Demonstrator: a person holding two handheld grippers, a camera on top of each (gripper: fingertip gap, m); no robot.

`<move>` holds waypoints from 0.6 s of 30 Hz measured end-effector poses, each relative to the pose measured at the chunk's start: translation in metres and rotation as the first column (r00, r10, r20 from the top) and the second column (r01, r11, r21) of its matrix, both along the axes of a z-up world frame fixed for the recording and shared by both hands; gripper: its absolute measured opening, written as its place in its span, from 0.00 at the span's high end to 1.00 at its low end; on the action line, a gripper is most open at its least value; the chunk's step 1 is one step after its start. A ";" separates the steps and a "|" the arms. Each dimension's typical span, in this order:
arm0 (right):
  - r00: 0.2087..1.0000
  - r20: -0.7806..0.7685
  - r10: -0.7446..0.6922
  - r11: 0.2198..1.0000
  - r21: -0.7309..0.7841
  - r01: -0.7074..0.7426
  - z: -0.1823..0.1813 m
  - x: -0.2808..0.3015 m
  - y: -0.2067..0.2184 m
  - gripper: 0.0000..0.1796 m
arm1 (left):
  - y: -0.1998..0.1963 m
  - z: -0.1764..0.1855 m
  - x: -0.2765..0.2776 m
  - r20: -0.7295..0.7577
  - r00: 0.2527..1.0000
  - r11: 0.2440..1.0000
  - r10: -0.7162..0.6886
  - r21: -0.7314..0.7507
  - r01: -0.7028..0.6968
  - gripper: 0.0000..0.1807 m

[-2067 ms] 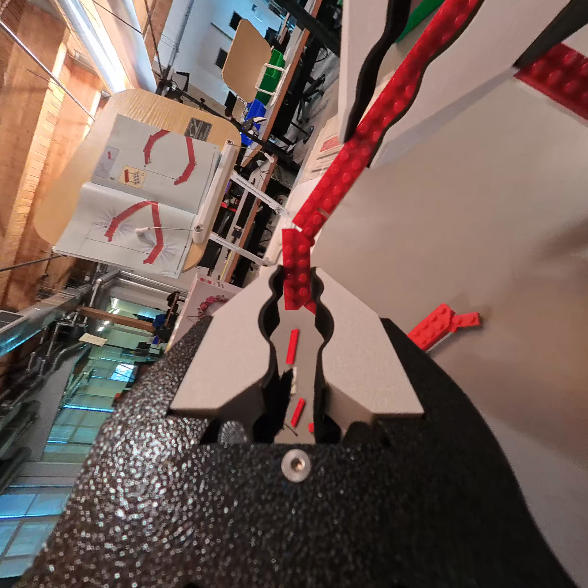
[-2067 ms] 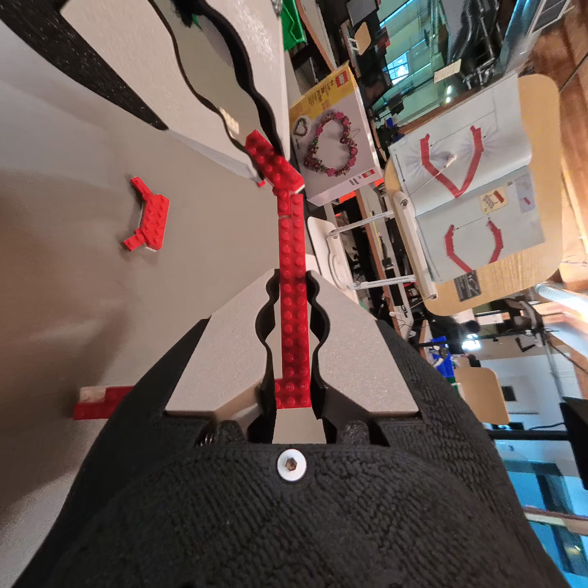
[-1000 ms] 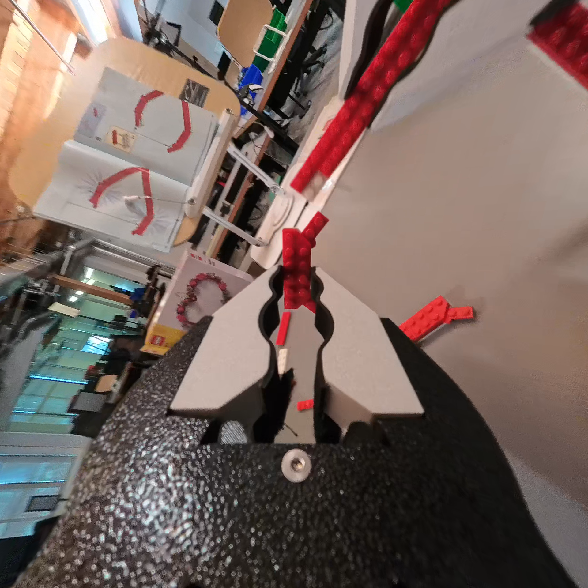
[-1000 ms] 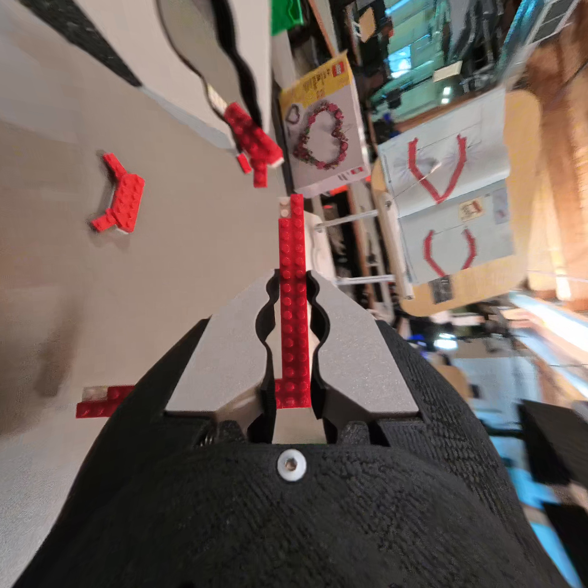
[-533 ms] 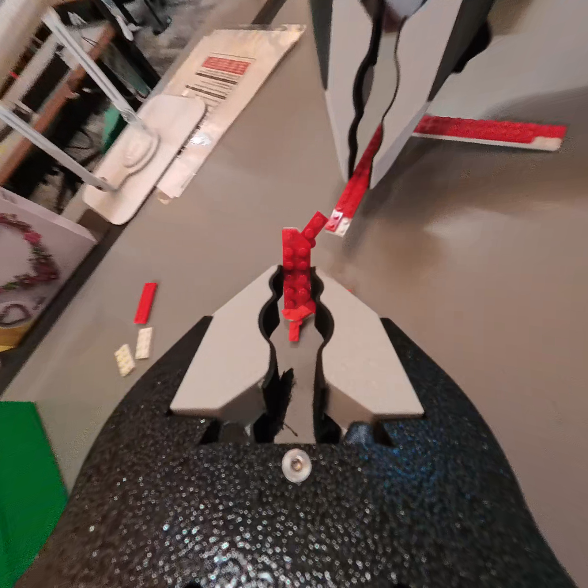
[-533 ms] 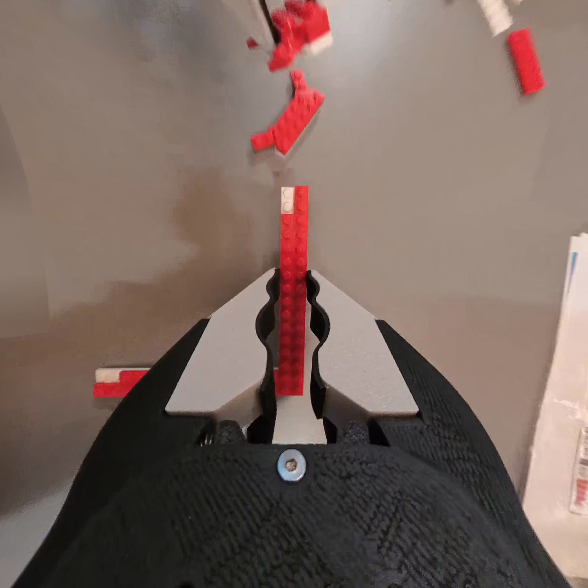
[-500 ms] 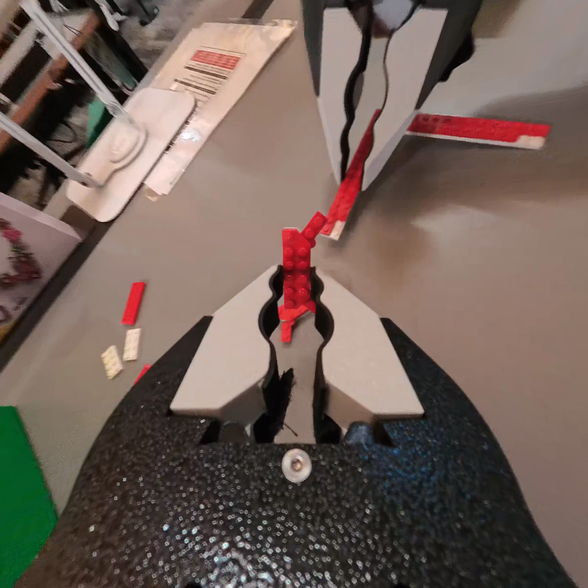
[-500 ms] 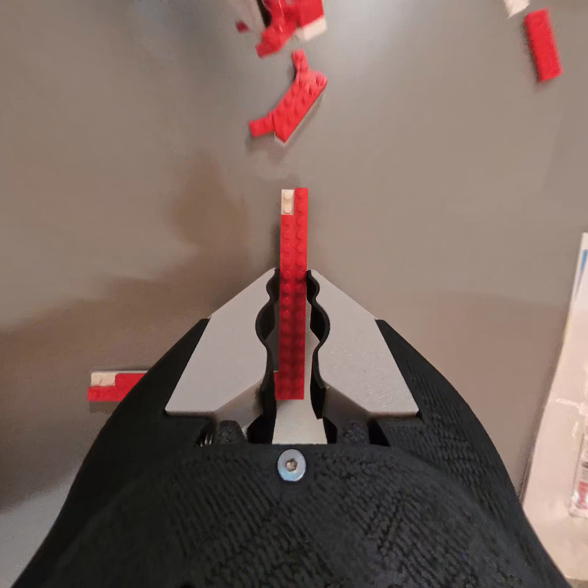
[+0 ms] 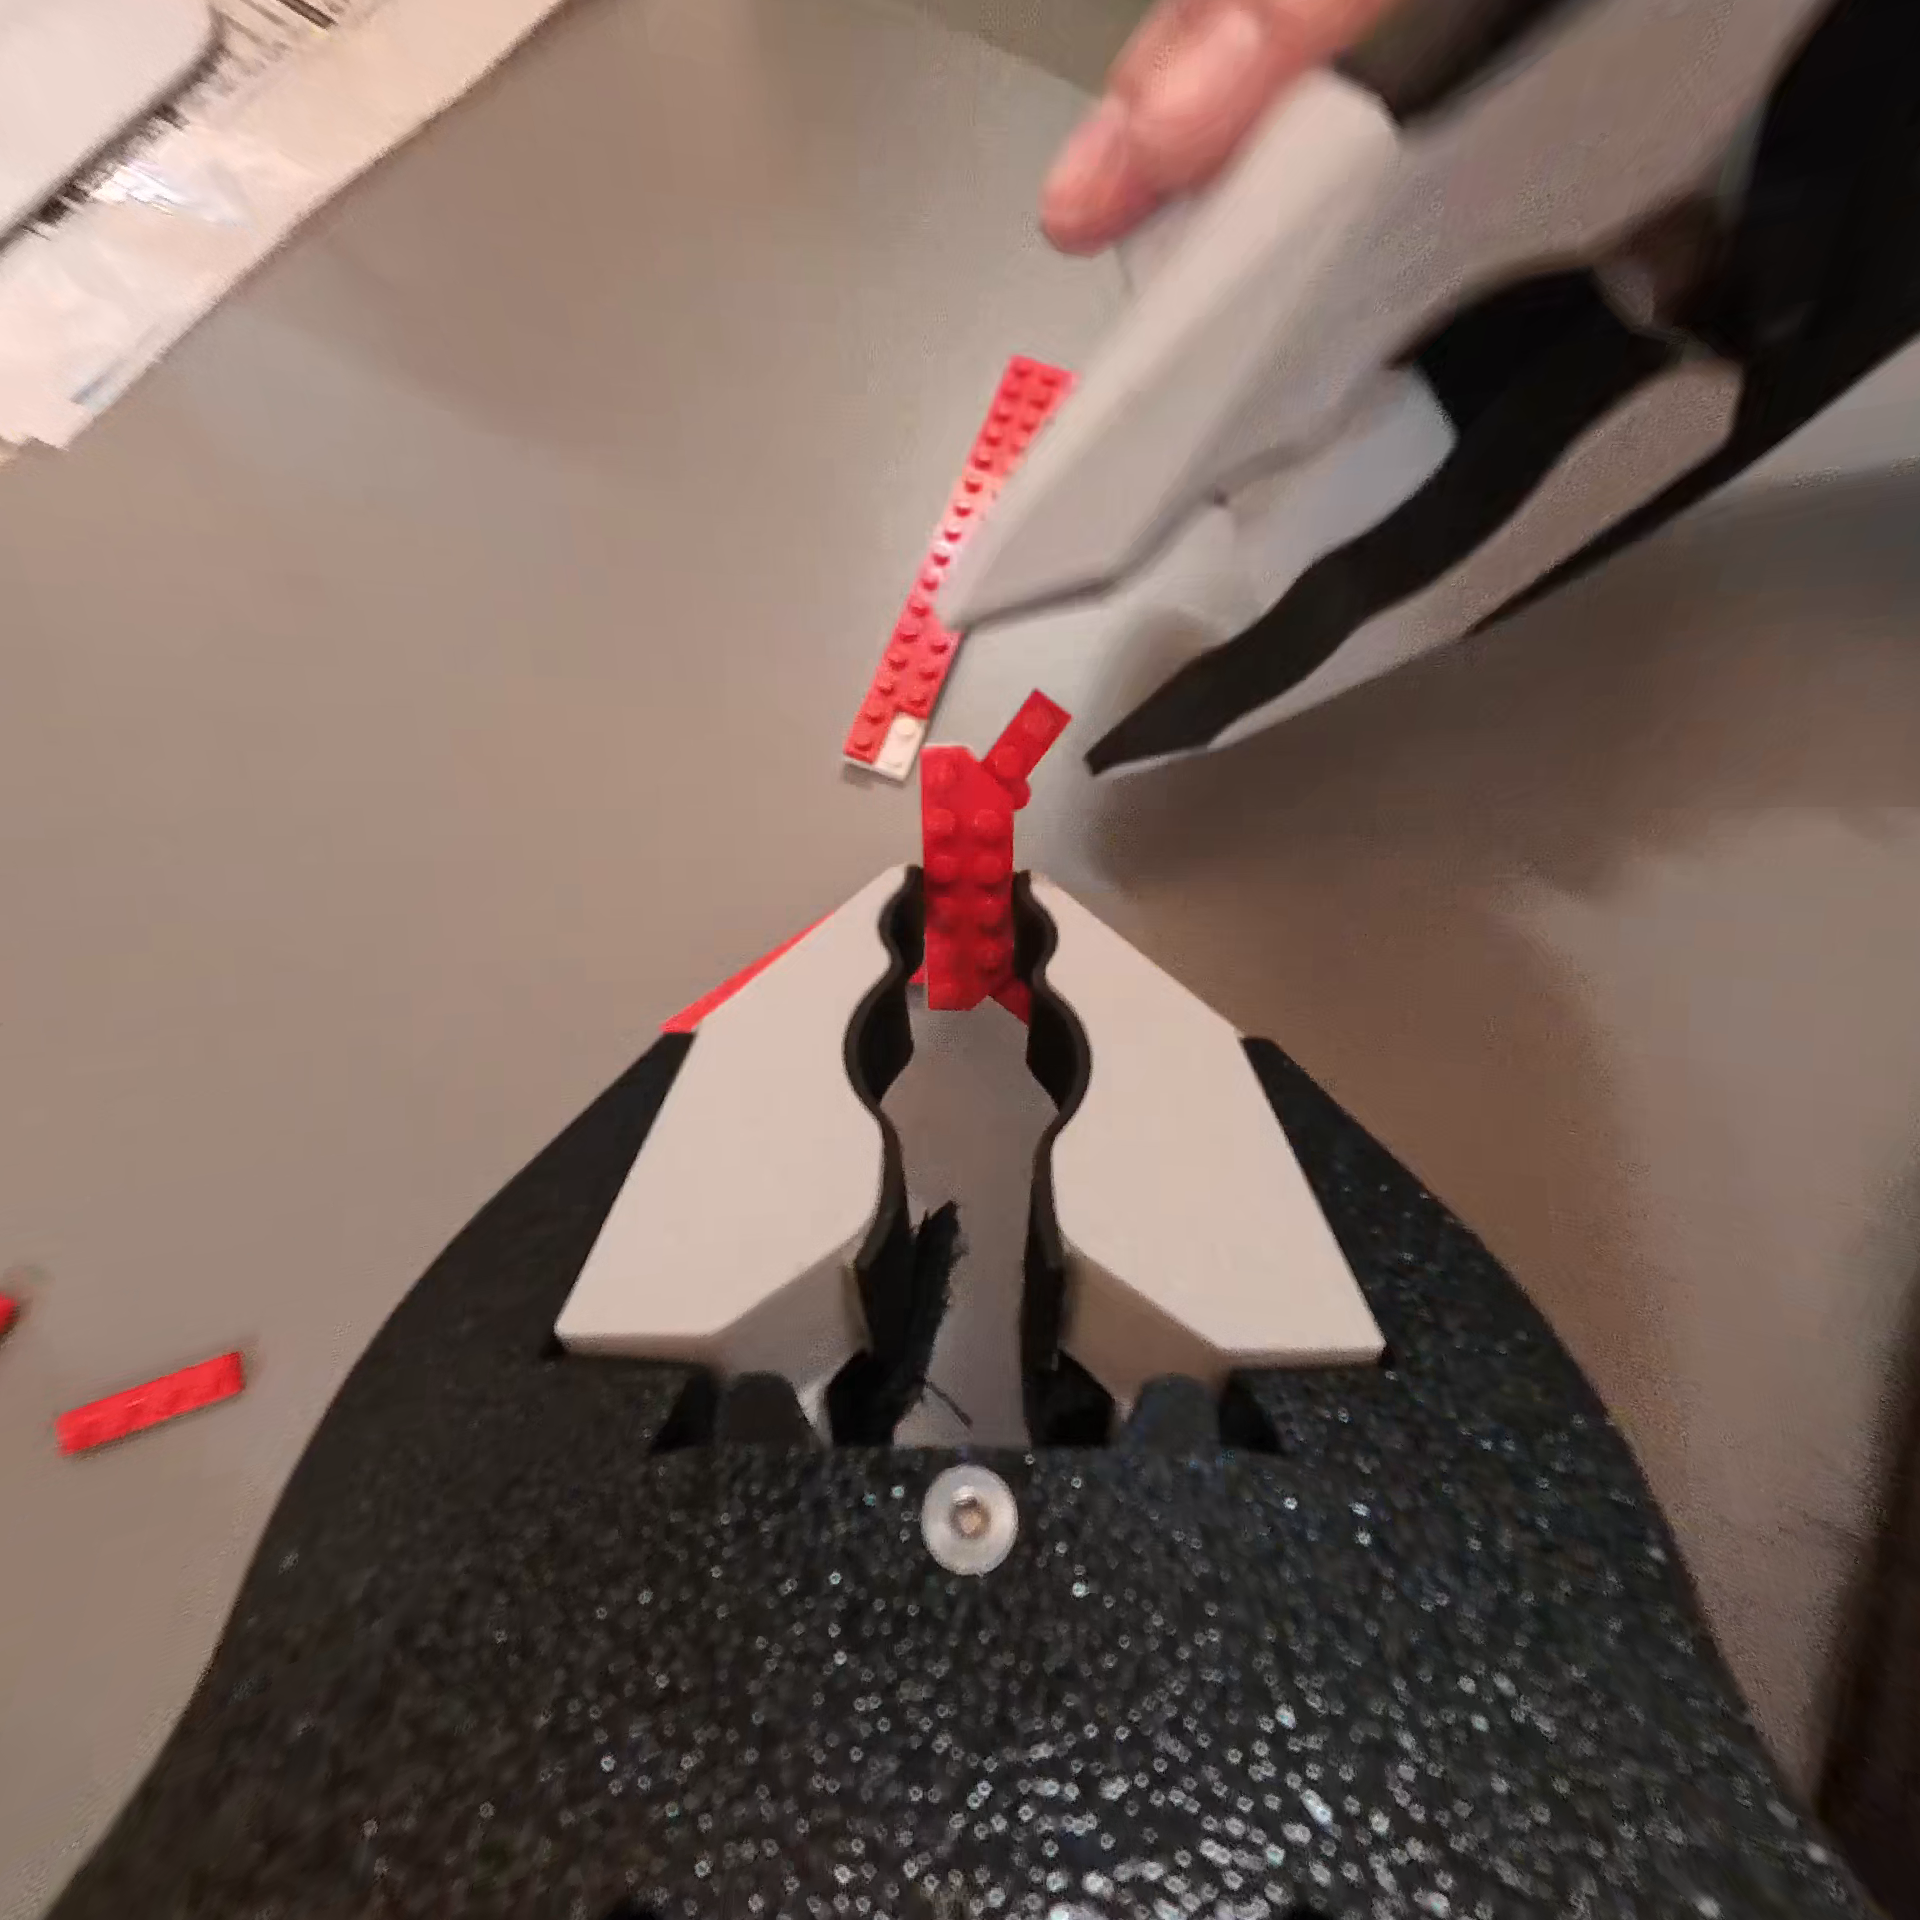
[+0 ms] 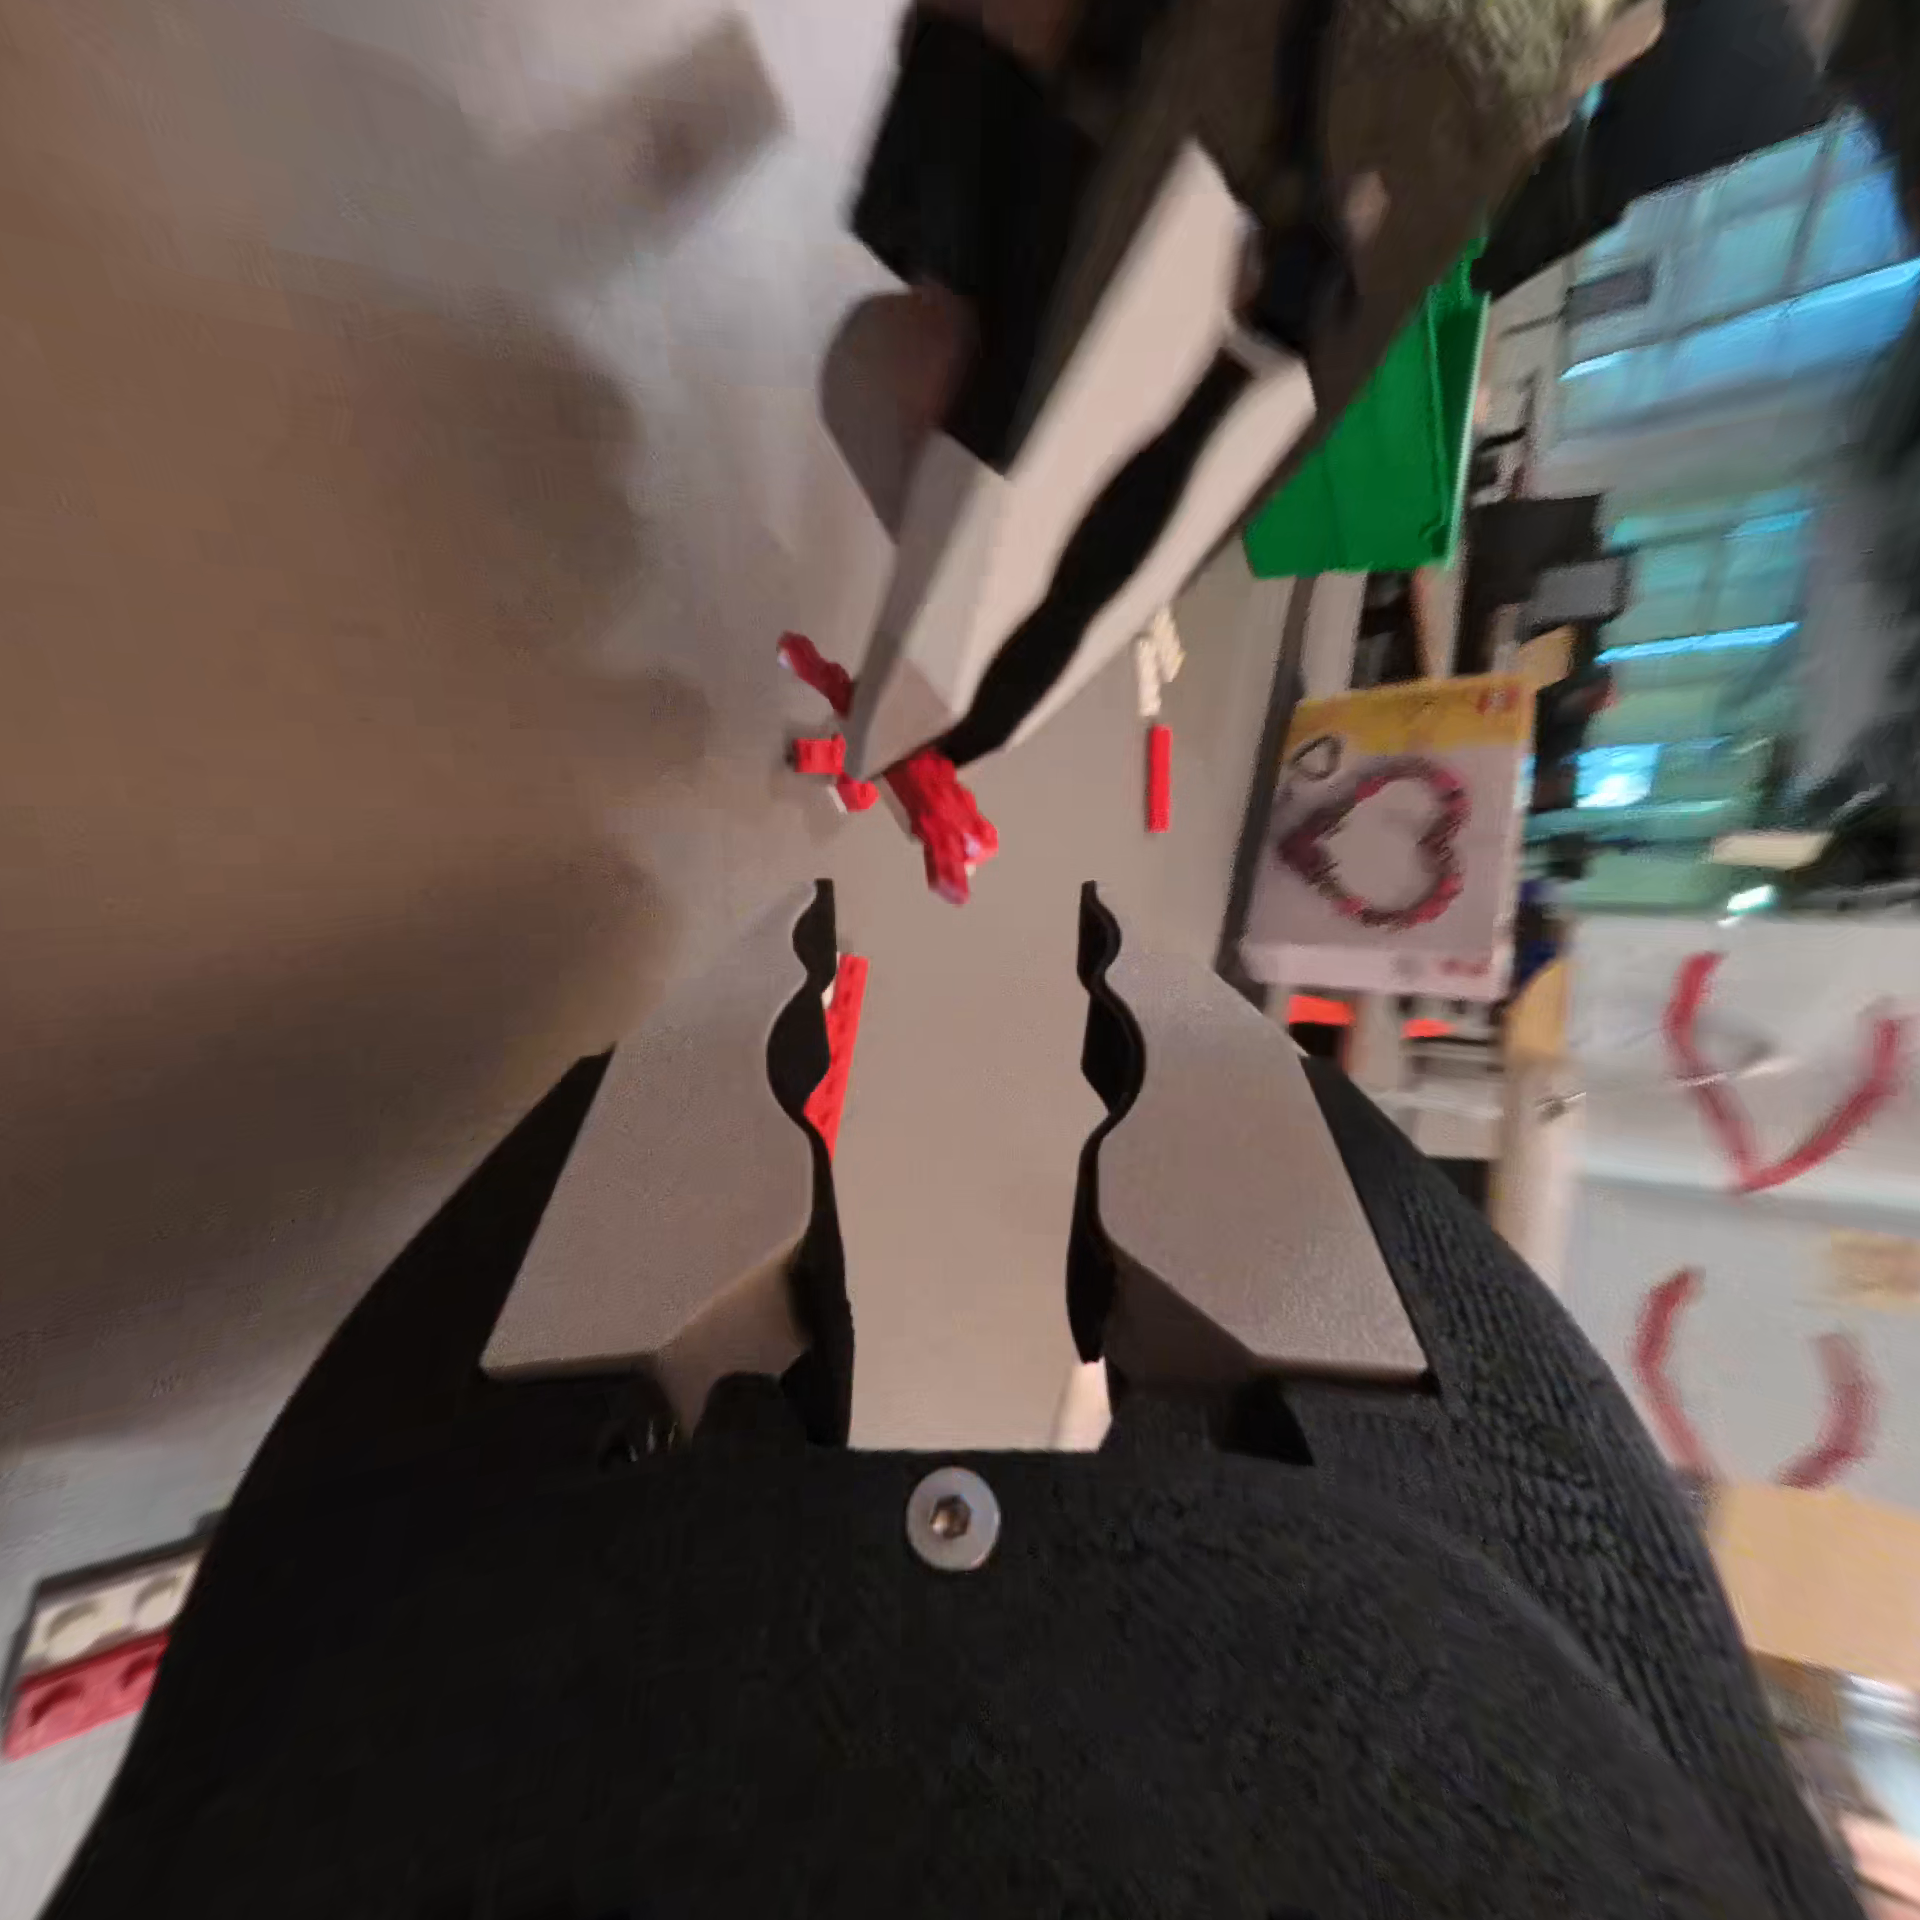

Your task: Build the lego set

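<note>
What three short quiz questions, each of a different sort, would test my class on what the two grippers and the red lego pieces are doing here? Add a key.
1. True or false: the right gripper is open.
2. What does the left gripper hold?
A) white brick
B) short red piece
C) nothing
3. Fill in: the long red strip lies flat on the ____.

Key: 1 true; 2 B; 3 table.
</note>
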State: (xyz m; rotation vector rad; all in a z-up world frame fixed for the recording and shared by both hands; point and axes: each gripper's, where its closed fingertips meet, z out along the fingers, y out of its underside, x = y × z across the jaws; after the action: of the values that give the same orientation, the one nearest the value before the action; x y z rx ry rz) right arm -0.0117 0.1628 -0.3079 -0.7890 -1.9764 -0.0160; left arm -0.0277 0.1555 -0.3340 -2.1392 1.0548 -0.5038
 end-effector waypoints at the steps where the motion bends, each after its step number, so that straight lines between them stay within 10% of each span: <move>1: 1.000 0.013 0.021 0.996 0.086 -0.022 -0.001 -0.004 -0.006 0.76 | -0.003 0.000 0.002 0.015 1.000 0.999 -0.015 -0.031 0.015 0.92; 9: 0.997 0.061 0.057 0.950 0.305 -0.073 -0.009 -0.012 -0.015 0.94 | -0.012 0.005 0.005 0.074 0.996 0.996 -0.051 -0.074 0.057 0.92; 18: 0.989 -0.144 0.026 0.998 -0.054 -0.034 0.011 -0.009 -0.022 0.95 | -0.023 0.034 0.001 0.101 0.973 0.967 -0.206 0.175 0.187 0.87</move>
State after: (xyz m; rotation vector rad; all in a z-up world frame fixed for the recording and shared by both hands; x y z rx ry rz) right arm -0.0208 0.1412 -0.2969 -0.7747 -1.8590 0.1116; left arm -0.0264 0.1324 -0.2996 -1.8480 1.2049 -0.6080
